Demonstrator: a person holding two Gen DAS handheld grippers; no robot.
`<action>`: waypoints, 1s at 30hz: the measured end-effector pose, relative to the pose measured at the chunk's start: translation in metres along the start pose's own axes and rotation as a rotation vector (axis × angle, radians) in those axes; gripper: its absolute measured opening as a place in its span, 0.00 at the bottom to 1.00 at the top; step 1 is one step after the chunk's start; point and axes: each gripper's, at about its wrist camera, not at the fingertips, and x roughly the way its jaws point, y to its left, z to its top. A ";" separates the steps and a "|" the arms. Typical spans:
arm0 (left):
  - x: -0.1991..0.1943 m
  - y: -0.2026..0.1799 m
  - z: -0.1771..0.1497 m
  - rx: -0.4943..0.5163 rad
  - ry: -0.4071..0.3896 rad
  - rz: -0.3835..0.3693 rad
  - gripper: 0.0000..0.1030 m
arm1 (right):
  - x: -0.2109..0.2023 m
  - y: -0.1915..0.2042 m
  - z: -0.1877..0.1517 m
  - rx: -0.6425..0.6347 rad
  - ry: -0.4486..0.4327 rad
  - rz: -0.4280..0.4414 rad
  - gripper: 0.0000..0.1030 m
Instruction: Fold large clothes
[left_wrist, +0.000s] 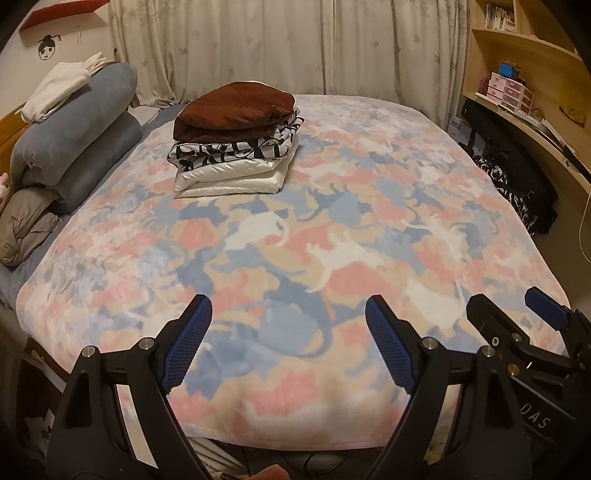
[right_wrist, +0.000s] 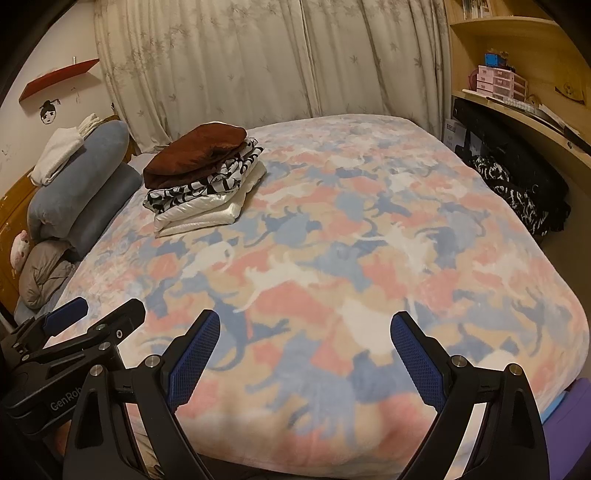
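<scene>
Now one stack (left_wrist: 236, 140) (four folded clothes), two grippers (left_wrist: 288, 325) (right_wrist: 304, 332) gaping.

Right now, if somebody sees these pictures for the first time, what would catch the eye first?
First the big cat-print blanket in pink, blue and cream, spread over the whole bed. Next the neat pile of folded clothes on its far left part, with a brown piece on top. Near the camera, the left gripper and the right gripper hang over the near edge, blue-padded fingers wide apart and empty.
</scene>
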 end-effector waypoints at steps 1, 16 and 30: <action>0.000 0.000 0.000 0.001 0.000 0.000 0.81 | 0.000 0.000 0.001 0.000 0.000 0.001 0.92; 0.015 -0.001 -0.004 -0.005 0.032 0.002 0.81 | 0.010 0.008 -0.008 0.020 0.014 -0.012 0.92; 0.019 -0.001 -0.006 -0.003 0.038 0.005 0.81 | 0.015 0.007 -0.012 0.023 0.018 -0.015 0.92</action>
